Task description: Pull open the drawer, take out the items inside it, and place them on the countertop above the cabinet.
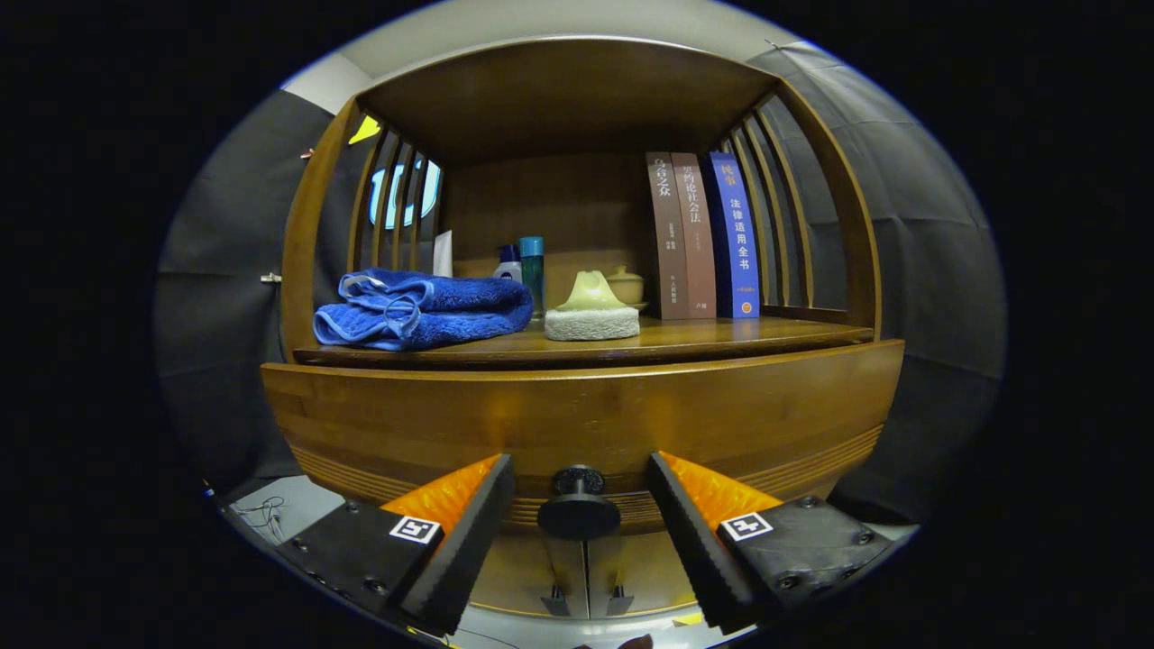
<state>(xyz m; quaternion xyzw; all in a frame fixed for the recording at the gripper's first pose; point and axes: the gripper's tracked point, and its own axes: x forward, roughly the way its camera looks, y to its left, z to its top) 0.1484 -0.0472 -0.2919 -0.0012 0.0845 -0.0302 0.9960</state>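
Note:
A wooden cabinet stands just ahead, its drawer front [577, 419] closed and spanning the width below the countertop [721, 338]. A dark round knob [578, 507] sticks out from the drawer's lower middle. My gripper [581, 487] is open, with the knob in the gap between the two fingers and neither finger touching it. The drawer's inside is hidden.
On the countertop lie a folded blue towel [419, 311] at the left and a pale sponge with a yellowish top [591, 311] in the middle. Behind them stand small bottles [527, 266], a small jar [625, 287] and three upright books [708, 236]. Slatted side walls and a roof enclose the shelf.

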